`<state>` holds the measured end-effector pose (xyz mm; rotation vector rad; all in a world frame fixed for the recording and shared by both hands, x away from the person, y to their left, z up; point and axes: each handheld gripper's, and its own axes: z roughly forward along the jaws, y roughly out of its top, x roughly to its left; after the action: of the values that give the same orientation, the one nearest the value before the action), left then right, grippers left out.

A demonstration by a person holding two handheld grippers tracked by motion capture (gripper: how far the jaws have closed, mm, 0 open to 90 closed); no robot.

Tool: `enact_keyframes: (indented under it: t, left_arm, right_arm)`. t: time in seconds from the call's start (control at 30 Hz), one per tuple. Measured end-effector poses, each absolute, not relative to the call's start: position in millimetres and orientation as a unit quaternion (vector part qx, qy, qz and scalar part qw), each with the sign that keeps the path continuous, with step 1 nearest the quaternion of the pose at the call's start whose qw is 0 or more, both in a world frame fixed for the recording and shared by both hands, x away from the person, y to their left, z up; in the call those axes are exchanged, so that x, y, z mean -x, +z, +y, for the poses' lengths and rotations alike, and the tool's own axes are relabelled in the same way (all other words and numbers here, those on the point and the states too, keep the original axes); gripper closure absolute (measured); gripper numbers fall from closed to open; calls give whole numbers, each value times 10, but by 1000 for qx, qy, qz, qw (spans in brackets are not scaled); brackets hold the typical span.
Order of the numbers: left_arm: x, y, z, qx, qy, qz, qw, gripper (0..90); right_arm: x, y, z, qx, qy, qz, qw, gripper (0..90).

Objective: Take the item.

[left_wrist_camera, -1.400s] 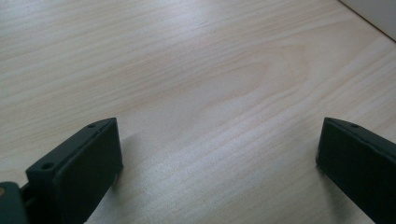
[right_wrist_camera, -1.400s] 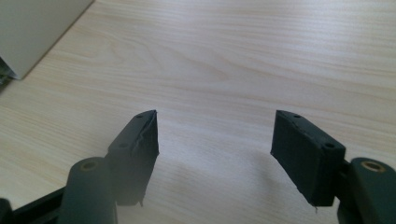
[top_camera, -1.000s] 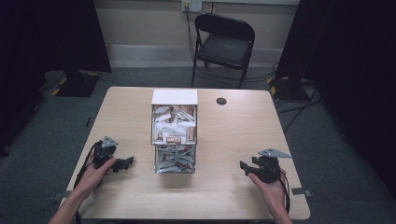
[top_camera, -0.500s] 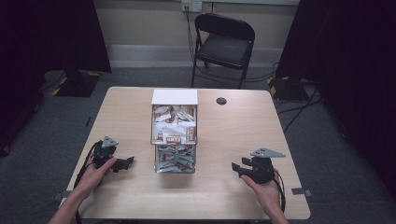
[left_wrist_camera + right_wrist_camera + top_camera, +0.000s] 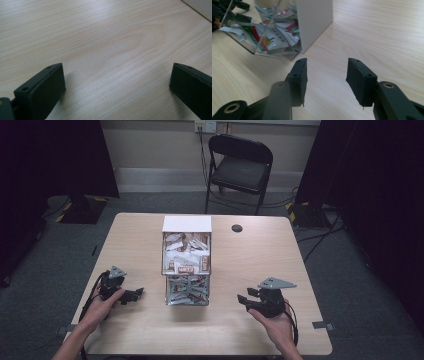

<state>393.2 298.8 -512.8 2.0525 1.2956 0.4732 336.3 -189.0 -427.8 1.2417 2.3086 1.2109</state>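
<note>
Figure: two hand-held grippers flank a clear box of packets on a wooden table (image 5: 125, 330). The clear box (image 5: 187, 270) stands at the table's centre, its white back panel toward the far edge; it is divided into a rear compartment and a lower front one, both packed with small sachets (image 5: 187, 290) whose print is too small to read from the high view. The left gripper (image 5: 131, 295) rests on the table just left of the box, apart from it; its jaws stand wide, with bare wood grain between them in the left gripper view (image 5: 117, 82), and each jaw is cut off by the frame edge. The right gripper (image 5: 244, 301) is held to the right of the box, near it but clear of it, jaws pointing toward its front corner. Its jaws are about half open and have just been closing, with nothing between them (image 5: 327, 82). In the right gripper view the box's front compartment is cropped at the top; red, green and white sachets press against the clear wall, and what is probably the left gripper appears blurred at the upper left corner. A folding chair (image 5: 239, 167) stands beyond the table.
</note>
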Motion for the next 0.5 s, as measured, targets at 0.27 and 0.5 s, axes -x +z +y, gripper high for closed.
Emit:
enact_keyframes:
  t: [0.27, 0.5]
  left_arm:
    - [-3932, -5129, 2986, -783, 182, 496, 329, 0]
    - [-3932, -5130, 2986, -783, 182, 496, 329, 0]
  right_arm:
    - [-3307, -4207, -1771, -400, 446, 794, 103, 507]
    - [-3276, -4192, -1561, -380, 459, 798, 91, 526]
